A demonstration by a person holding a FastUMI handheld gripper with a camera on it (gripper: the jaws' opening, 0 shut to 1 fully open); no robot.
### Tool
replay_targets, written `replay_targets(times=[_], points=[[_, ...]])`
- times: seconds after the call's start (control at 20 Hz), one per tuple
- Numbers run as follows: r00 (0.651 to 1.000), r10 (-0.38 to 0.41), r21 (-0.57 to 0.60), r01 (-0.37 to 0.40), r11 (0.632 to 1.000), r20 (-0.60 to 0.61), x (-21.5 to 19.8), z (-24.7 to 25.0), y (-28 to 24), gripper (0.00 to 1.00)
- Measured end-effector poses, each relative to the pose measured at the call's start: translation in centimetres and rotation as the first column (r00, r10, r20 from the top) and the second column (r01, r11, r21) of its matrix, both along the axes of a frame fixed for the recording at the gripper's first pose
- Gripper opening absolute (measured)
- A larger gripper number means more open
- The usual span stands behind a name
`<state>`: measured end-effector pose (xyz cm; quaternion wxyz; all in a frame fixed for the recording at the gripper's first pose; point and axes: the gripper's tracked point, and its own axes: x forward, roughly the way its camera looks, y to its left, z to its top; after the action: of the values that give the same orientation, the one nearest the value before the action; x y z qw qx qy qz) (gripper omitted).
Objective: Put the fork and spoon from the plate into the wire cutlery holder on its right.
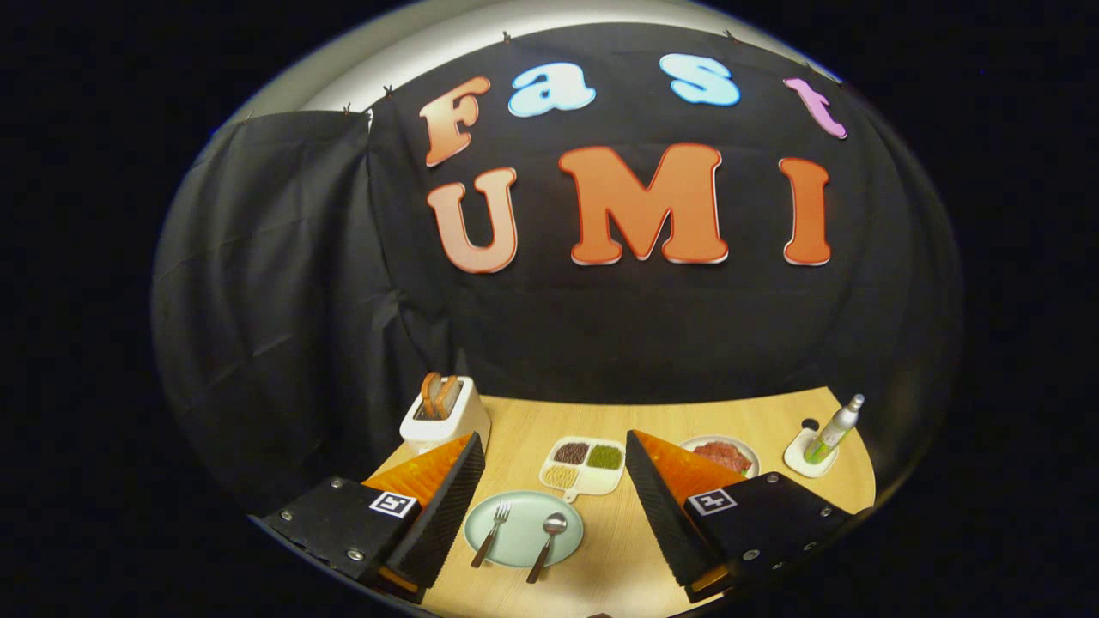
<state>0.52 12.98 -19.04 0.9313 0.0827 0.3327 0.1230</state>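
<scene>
Two utensils, fork (pixel 491 534) and spoon (pixel 547 544), lie on the plate (pixel 523 518) on a wooden table (pixel 635 566), between the wide-open gripper (pixel 551 468) fingers; toaster (pixel 444 414) far left, black cloth wall (pixel 283 300) behind.

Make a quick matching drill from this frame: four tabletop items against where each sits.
Items:
1. silver metal fork
2. white toaster with bread slices
3. white four-compartment dish of beans
4. green-and-white spray bottle

Places:
A. standing in a white holder, far beyond the right finger
B. just beyond the pale green round plate, between the fingers
C. on the pale green plate, beside the spoon
D. beyond the left finger, by the cloth wall

Pairs: 1-C, 2-D, 3-B, 4-A

The claw is open, empty.
</scene>
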Motion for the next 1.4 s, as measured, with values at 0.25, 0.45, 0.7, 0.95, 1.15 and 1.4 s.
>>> replay_targets(times=[0.25, 0.45, 0.7, 0.95, 1.15, 1.4], points=[[0.966, 0.051, -0.055, -0.067, 0.996, -0.253, -1.8, -6.7, 2.4, 0.97], [0.889, 0.093, -0.048, -0.129, 0.991, -0.449, -3.8, -11.9, 4.7, 0.95], [0.796, 0.105, -0.072, -0.183, 0.980, -0.596, -5.2, -17.1, 5.9, 0.87], [0.684, 0.106, -0.088, -0.243, 0.966, -0.721, -6.8, -21.4, 6.5, 0.73], [0.610, 0.082, -0.096, -0.253, 0.963, -0.788, -8.1, -24.4, 6.9, 0.63], [0.542, 0.060, -0.105, -0.268, 0.958, -0.838, -9.2, -27.4, 7.1, 0.46]])
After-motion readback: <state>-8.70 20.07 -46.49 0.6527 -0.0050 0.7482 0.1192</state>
